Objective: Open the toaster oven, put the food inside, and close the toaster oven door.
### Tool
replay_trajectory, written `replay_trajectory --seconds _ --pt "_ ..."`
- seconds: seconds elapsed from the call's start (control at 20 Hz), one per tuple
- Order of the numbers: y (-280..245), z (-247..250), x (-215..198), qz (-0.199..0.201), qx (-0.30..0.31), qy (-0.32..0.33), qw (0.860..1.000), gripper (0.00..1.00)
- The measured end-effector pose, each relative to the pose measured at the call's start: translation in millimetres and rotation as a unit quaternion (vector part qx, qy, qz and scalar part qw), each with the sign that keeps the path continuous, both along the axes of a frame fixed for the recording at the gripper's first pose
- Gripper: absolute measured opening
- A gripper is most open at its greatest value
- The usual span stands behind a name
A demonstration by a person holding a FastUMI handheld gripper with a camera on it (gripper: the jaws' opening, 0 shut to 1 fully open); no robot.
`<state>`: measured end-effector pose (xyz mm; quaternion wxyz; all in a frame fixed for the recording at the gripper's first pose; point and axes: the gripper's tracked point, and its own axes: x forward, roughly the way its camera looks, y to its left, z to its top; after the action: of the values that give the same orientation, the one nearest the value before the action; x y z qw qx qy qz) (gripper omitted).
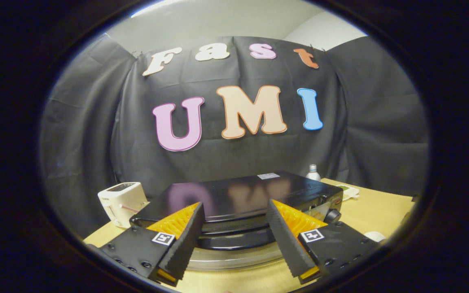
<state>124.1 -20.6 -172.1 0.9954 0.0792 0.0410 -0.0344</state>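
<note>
A black toaster oven (242,195) with a glossy top stands on the wooden table (373,211), just ahead of my fingers and seen from slightly above its front. Its dark curved door handle (234,241) lies between my two fingers, with a silver strip (234,258) of the front right below it. My gripper (234,205) is open, its fingers spread to either side of the handle and pressing on nothing. A knob (332,215) shows on the oven's right front. The door face itself is hidden below the handle.
A white pop-up toaster (121,201) stands left of the oven. Behind the oven's right corner is a white bottle (312,173), and a pale flat object (349,191) lies to its right. A small white thing (375,236) sits beside my right finger.
</note>
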Motion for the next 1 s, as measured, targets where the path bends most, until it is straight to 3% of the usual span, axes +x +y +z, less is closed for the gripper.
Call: replay_trajectory --seconds 1.0 --pt "-13.6 -30.9 -86.1 -0.046 -0.017 0.037 0.998 0.95"
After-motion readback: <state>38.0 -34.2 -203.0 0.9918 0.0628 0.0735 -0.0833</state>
